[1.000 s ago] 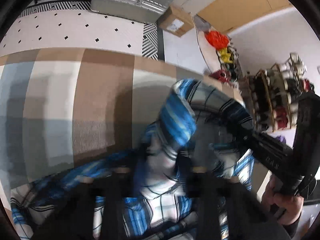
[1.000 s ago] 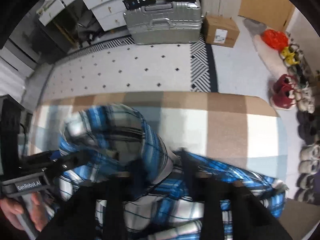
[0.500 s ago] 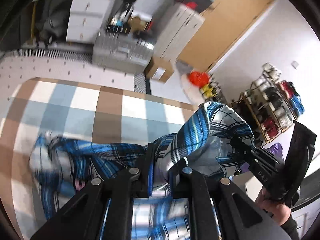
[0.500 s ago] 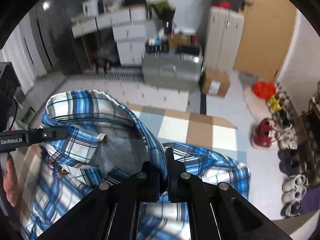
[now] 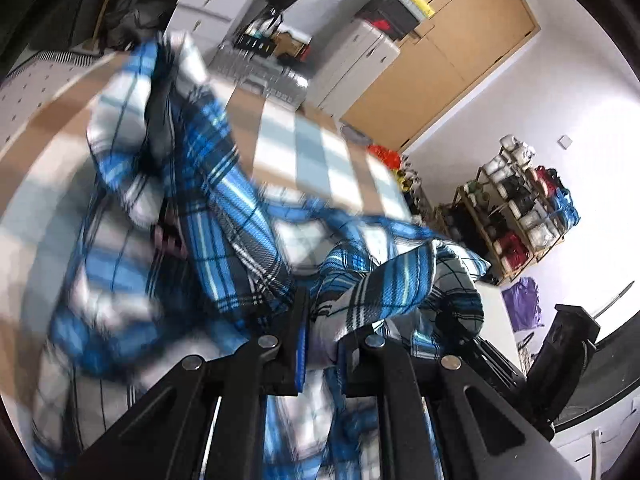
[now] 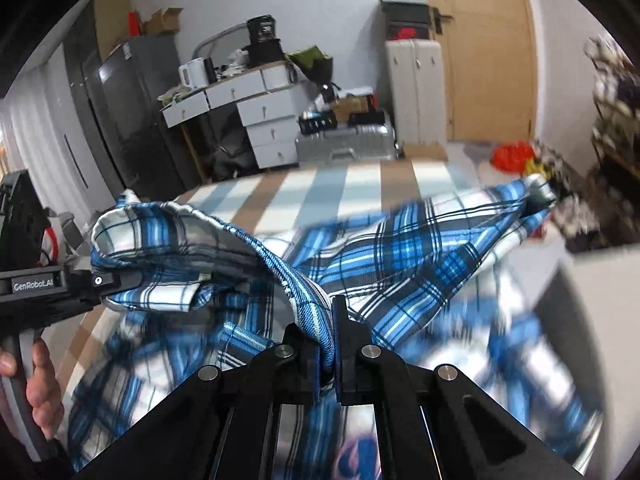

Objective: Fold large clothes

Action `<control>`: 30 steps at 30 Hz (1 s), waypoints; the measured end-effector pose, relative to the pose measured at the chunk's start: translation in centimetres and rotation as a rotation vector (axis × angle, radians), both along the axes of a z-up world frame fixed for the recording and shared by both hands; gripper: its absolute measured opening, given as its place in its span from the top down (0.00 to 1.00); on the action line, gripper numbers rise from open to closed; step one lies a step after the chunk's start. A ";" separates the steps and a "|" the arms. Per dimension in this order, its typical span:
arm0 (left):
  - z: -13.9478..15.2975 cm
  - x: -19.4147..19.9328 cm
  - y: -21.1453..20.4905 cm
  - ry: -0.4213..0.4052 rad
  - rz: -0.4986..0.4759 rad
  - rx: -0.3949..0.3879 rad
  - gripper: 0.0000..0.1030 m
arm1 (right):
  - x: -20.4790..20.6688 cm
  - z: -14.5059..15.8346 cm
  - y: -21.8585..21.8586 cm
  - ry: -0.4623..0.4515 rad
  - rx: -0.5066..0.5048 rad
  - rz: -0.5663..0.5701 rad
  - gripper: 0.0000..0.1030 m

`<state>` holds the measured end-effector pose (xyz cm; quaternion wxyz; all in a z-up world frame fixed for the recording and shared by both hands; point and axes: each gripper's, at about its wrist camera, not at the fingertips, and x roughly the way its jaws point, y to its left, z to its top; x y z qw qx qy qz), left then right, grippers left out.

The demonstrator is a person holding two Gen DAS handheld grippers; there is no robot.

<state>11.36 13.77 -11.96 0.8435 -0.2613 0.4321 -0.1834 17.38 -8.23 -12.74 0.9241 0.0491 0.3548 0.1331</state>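
A blue, white and black plaid shirt [image 5: 224, 216] hangs lifted over a checked beige, pale blue and white cover [image 5: 312, 148]. My left gripper [image 5: 320, 332] is shut on a fold of its edge. In the right wrist view the shirt [image 6: 400, 248] spreads blurred across the cover [image 6: 320, 184]. My right gripper [image 6: 326, 344] is shut on a blue hem that runs up between its fingers. The left gripper [image 6: 100, 280] shows at the left of that view, a hand [image 6: 40, 392] on its handle, and the collar part is bunched at its tip.
Beyond the cover stand a silver suitcase [image 6: 348, 144], white drawers [image 6: 260, 108], a dark cabinet [image 6: 132, 112] and a wooden door [image 6: 488, 60]. A shoe rack [image 5: 516, 208] lines the right wall. A red bag [image 6: 512, 154] and a purple cloth [image 5: 520, 308] lie nearby.
Both grippers have risen and swung with the shirt pinched in them. The views tilted from the cover and floor up to the room. The shirt lifted off the cover and now drapes between the grippers.
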 end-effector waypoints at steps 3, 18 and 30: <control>-1.1 -1.2 -0.2 0.024 -0.004 0.012 0.94 | -1.9 -1.4 0.4 0.008 -0.029 -0.022 0.96; 0.7 -3.9 -0.5 0.008 -0.209 0.389 0.79 | -6.5 -2.6 -1.2 0.122 -0.153 0.015 0.12; 8.9 0.5 -1.9 -0.161 -0.229 0.302 0.77 | 3.7 3.7 1.1 0.122 -0.022 0.036 0.00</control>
